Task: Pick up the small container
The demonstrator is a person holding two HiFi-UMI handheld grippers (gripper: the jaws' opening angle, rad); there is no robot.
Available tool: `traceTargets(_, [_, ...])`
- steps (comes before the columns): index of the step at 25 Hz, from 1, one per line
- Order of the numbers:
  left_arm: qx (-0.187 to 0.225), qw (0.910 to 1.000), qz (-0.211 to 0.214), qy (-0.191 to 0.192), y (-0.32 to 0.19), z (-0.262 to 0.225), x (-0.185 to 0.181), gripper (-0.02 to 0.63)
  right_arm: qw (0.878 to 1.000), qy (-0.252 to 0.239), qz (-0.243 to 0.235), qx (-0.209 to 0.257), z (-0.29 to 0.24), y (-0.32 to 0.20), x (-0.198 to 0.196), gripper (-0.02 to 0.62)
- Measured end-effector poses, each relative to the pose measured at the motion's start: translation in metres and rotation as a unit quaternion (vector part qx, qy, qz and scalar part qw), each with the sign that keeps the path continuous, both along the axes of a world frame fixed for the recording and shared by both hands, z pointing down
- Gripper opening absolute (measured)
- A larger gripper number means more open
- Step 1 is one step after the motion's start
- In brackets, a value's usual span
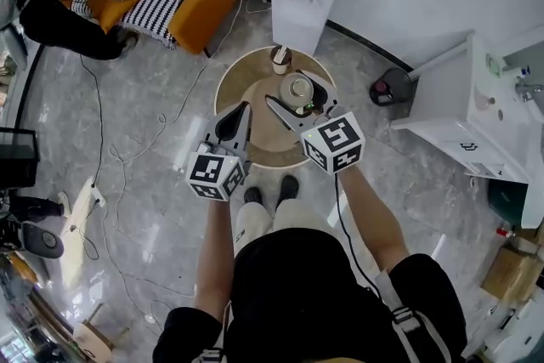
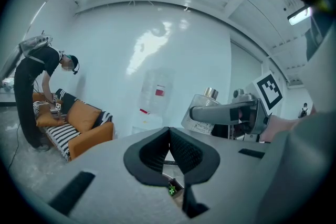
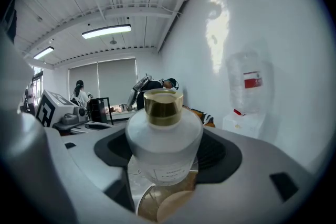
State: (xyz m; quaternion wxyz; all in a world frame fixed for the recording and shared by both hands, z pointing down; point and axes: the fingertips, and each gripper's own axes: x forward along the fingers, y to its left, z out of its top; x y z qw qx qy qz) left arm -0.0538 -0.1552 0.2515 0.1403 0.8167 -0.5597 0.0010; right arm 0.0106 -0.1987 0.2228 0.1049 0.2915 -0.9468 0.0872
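Jaws of right gripper (image 3: 165,152) clasp the small container (image 3: 164,131); left gripper (image 2: 169,136), in its view, pressed together, empty.

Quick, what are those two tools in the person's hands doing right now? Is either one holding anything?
Left tool: closed, holding nothing.
Right tool: closed on the small frosted bottle with the gold cap.

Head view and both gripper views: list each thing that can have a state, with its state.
Bottle: upright, cap on, held above the table.
Right gripper: shut on the bottle.
Left gripper: shut, empty.
Cup: upright on the table, untouched.
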Motion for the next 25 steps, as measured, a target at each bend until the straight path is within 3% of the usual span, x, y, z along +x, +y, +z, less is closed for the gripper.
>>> traceTargets(5, [0.014,0.9997,-0.003,0.019,-0.003,-0.031,0.008,0.017,1.0,-0.011,-0.003,0.012,-0.031,-0.002,0.008,0.333])
traceTargets(16, [0.04,0.9985,0.037,0.006,-0.013,-0.077,0.03,0.017,1.0,-0.012,0.0,0.028,-0.072,-0.011,0.021,0.333])
traceTargets(25, [0.047,0.9971,0.058,-0.01,-0.019,-0.096,0.046,0.017,1.0,-0.019,0.013,0.014,-0.079,-0.016,0.038,0.333])
